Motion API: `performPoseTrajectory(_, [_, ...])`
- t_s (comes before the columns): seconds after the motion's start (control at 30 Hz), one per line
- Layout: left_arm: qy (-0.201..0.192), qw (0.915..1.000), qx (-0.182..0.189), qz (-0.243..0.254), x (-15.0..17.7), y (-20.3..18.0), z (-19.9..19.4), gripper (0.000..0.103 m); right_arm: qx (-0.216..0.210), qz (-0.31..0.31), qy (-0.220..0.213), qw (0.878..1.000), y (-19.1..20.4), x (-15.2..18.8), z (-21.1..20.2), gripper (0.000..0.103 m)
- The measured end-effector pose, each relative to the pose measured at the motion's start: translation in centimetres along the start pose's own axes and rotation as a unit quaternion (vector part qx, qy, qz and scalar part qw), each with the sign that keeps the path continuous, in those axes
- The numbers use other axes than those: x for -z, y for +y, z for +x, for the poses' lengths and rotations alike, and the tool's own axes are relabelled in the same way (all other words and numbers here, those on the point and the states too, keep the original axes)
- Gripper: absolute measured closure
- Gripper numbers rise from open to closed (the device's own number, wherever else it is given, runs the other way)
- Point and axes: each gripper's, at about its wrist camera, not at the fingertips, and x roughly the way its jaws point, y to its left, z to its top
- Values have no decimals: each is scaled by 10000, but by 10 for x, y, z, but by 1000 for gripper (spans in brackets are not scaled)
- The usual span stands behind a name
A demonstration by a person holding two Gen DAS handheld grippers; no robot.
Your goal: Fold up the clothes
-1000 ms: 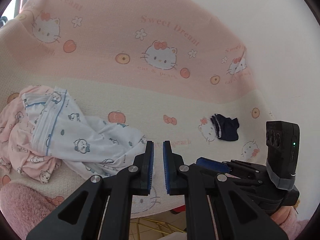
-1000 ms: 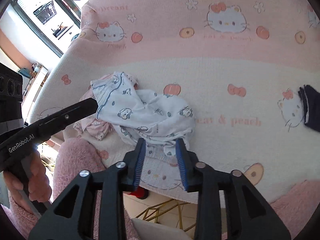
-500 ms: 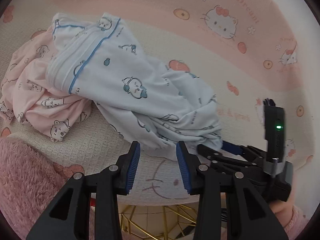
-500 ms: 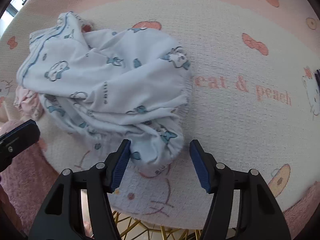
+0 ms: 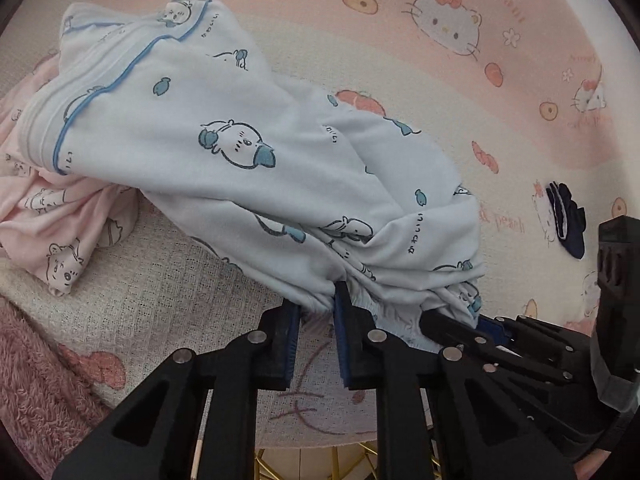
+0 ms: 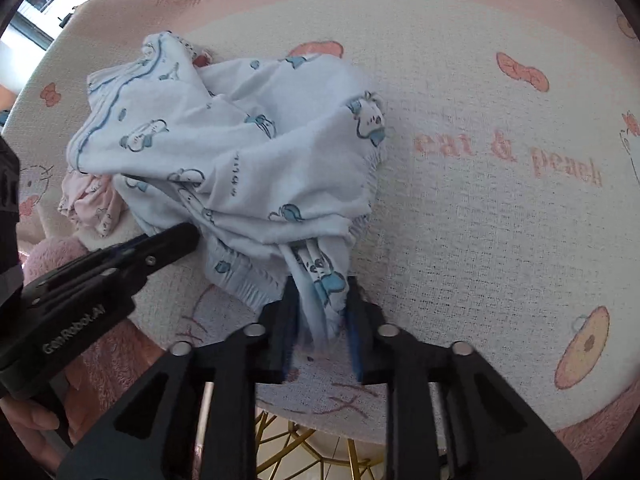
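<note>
A crumpled white garment with blue cartoon prints (image 5: 240, 152) lies on the Hello Kitty cloth (image 6: 480, 220), with its near hem bunched at the table's front edge. My left gripper (image 5: 318, 312) points steeply down. Its jaws are closing and pinch a fold of that hem between the tips. My right gripper (image 6: 322, 308) straddles a hanging corner of the same garment (image 6: 248, 152). Its jaws are closing too, with the cloth loose between the pads. Each gripper shows in the other's view, the right one (image 5: 460, 328) and the left one (image 6: 176, 240).
A pink printed garment (image 5: 52, 216) lies under the white one on the left. A small dark navy item (image 5: 568, 220) sits further right. A fuzzy pink sleeve (image 5: 36, 380) and a hand (image 6: 28, 416) are at the near edge. Gold legs (image 6: 304, 452) show below.
Both grippers came down to the garment's near hem. The left jaws opened, then narrowed onto a fold. The right jaws widened around the corner and are narrowing.
</note>
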Motion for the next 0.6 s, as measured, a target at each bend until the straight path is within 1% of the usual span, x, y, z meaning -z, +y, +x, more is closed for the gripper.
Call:
performPoseTrajectory(0.03, [44,10000,12,-46,1,2,1,86,-65,22,-45,10000,0,3,0,46])
performPoseTrajectory(0.1, [126,9998,22,-149,4,6,3,86,-100,-12,-67,9999,5,8,0,36])
performPoseTrajectory(0.17, [156,9996,44,-242,7,11,3,86,64,-150,-36,9999,13,12,1,32])
performPoseTrajectory(0.23, [175,9995,56,-269,-2,15,5,86,41,-65,-51,10000,15,16,1,21])
performPoseTrajectory(0.37, [184,9994,95,-281,-4,14,12,86,171,-23,-118,9998,16,25,-1,21])
performPoseTrajectory(0.43, [225,9993,80,-286,-5,11,18,86,439,-323,-151,9984,25,30,1,22])
performPoseTrajectory(0.47, [244,9992,90,-299,-5,11,20,86,572,-450,-180,9972,28,33,1,23])
performPoseTrajectory(0.53, [259,9990,143,-336,-6,13,19,86,760,-512,-258,9955,29,37,-3,35])
performPoseTrajectory(0.57, [257,9989,174,-351,-7,13,20,86,738,-422,-298,9959,26,38,-8,53])
performPoseTrajectory(0.6, [259,9988,198,-360,-7,14,20,86,608,-289,-326,9972,20,37,-14,74])
